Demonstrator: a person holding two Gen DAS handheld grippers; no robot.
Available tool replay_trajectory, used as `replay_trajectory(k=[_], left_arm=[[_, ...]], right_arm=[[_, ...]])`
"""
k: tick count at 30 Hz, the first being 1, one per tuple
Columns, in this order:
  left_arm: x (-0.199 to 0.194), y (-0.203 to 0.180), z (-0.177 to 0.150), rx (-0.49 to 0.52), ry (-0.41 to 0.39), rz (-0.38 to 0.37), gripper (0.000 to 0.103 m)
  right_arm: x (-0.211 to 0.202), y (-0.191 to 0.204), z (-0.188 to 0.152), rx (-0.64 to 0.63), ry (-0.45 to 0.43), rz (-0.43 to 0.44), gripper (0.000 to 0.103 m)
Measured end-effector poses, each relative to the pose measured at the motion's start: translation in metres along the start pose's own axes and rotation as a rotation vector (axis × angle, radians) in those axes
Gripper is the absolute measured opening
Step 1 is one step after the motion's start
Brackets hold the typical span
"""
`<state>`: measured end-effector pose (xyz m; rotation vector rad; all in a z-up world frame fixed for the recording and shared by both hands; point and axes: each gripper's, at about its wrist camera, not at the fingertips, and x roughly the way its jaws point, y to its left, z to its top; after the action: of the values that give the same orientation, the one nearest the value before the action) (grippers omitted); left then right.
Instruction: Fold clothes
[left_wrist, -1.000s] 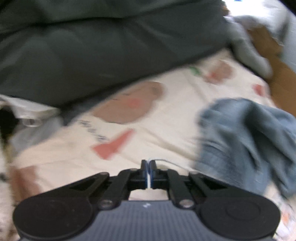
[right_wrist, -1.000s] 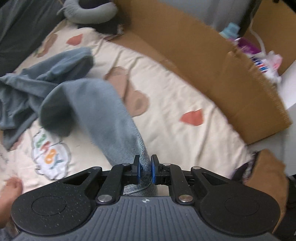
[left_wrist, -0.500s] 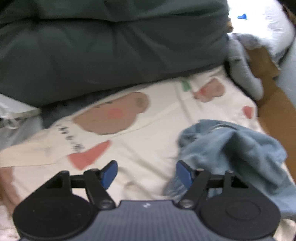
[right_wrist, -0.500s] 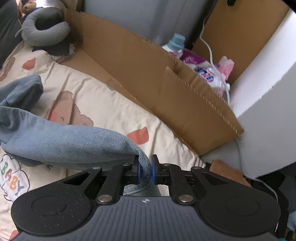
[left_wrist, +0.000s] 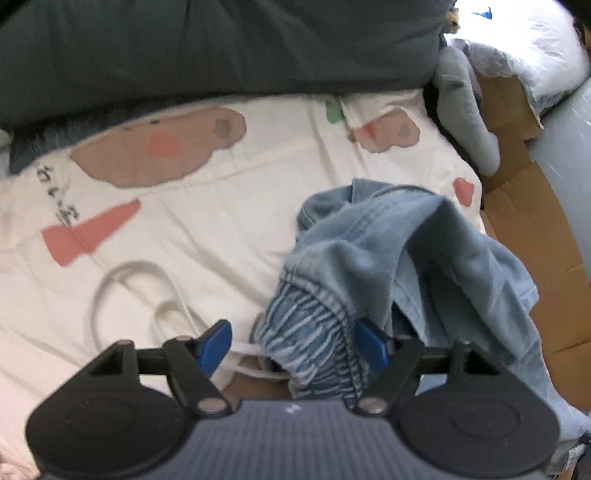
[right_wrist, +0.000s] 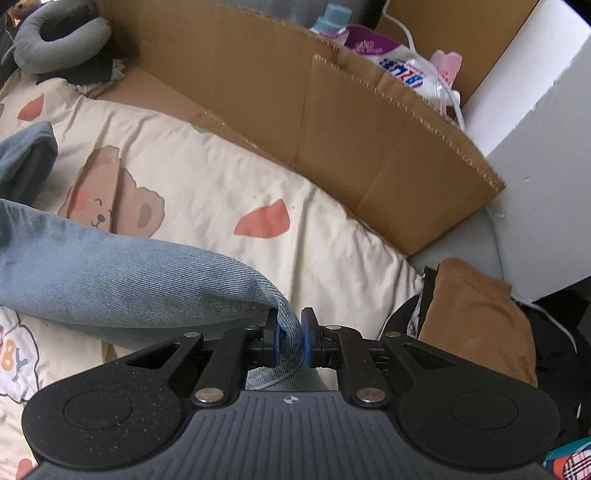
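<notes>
Left hand-held gripper (left_wrist: 293, 345): closed on a white cord one second ago, jaws spread half a second ago, and now standing wide around the gathered elastic waistband of the blue denim trousers (left_wrist: 369, 258); no squeeze on the cloth is visible. The white cord (left_wrist: 129, 273) now lies loose on the printed bed sheet (left_wrist: 221, 221).

Right hand-held gripper (right_wrist: 290, 341): unchanged, pinched tight on a trouser hem, the leg stretched away to the left above the sheet.

The garment's middle is cut off between views. The cardboard box (right_wrist: 332, 129) hides most of its contents.
</notes>
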<state>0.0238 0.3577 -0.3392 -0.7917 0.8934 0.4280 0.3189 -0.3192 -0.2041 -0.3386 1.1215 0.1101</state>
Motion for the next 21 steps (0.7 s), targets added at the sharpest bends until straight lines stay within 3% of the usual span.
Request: replay_trajectory(k=[3,9,11,12,13,17,21], left_arm=[[0.003,0.001,-0.002,-0.027,-0.007,-0.034,0.063],[0.011,-0.004,0.003,-0.018,-0.024,-0.020,0.061],[0.011,-0.005,0.004,-0.016,-0.035,-0.016,0.043],[0.009,-0.006,0.005,-0.008,-0.042,-0.005,0.029],[0.006,-0.008,0.006,0.003,-0.048,0.010,0.025],[-0.014,-0.017,0.014,0.070,-0.091,0.066,0.015],[-0.047,-0.027,0.030,0.105,-0.144,0.076,0.013]], right_arm=[[0.003,-0.001,-0.003,0.003,0.008,0.005,0.010],[0.007,-0.002,-0.010,0.010,0.023,0.015,0.010],[0.010,-0.001,-0.013,0.018,0.029,0.018,0.010],[0.011,-0.001,-0.015,0.021,0.030,0.019,0.010],[0.011,0.000,-0.017,0.024,0.031,0.021,0.010],[0.005,0.002,-0.023,0.030,0.025,0.029,0.010],[-0.008,-0.001,-0.032,0.047,0.005,0.038,0.010]])
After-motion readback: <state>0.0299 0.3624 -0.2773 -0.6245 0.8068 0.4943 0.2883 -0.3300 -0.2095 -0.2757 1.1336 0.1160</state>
